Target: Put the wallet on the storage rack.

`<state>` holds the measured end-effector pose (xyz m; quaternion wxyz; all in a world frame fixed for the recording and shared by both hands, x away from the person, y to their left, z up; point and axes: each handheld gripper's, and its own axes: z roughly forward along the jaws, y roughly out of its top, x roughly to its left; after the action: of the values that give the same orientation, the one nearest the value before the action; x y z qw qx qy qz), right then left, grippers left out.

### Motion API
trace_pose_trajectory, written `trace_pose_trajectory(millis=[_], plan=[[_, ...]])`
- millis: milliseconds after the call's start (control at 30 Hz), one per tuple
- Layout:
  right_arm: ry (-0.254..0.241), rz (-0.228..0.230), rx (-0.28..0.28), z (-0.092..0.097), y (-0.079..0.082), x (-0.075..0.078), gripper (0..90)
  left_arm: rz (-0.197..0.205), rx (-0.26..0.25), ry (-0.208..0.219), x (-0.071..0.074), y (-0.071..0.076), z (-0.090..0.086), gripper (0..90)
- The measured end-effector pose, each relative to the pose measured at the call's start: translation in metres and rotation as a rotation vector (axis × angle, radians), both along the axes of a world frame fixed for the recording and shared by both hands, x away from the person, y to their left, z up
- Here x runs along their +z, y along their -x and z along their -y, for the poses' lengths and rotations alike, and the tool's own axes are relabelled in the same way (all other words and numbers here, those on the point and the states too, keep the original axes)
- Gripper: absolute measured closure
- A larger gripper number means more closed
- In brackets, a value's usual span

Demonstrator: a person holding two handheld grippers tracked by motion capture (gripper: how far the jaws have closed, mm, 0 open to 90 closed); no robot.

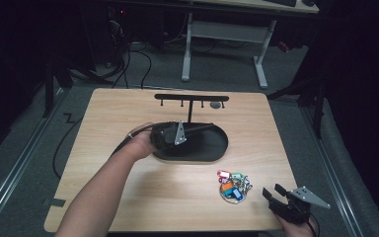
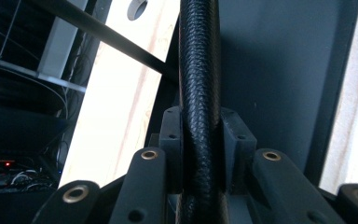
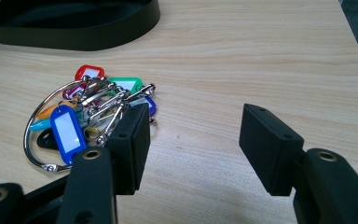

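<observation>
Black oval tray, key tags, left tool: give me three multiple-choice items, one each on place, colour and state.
1. The bunch of coloured plastic key tags on a metal ring lies: A in the tray; B on the wooden table, nearer the person than the tray; C on the rack.
2. The nearest tag in the right gripper view is: A blue; B yellow; C white.
3. The left tool is: A open; B shut on a tag; C shut on the black oval tray rim.

B, tags lie apart from the tray. A, blue frame. C, pads clamp the textured rim.
</observation>
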<state>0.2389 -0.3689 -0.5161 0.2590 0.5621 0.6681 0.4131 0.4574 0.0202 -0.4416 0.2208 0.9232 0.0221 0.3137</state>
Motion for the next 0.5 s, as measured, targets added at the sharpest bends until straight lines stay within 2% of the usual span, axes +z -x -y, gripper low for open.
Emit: trace_pose_trajectory(millis=[133,200,433,500], plan=[[0.002,0.001,-0.001,0.000,0.000,0.000,43.7,-0.004,0.002,0.001,-0.007,-0.005,0.004,74.0],[0.001,0.000,-0.005,0.000,0.001,0.000,43.7,0.008,-0.007,-0.006,-0.012,-0.006,0.006,74.0],[0.002,-0.005,-0.011,0.000,0.001,-0.001,43.9,0.027,-0.025,-0.004,-0.019,-0.010,0.006,74.0],[0.003,-0.009,-0.012,0.000,0.001,-0.002,44.0,0.022,-0.028,-0.009,-0.020,-0.011,0.006,73.8]])
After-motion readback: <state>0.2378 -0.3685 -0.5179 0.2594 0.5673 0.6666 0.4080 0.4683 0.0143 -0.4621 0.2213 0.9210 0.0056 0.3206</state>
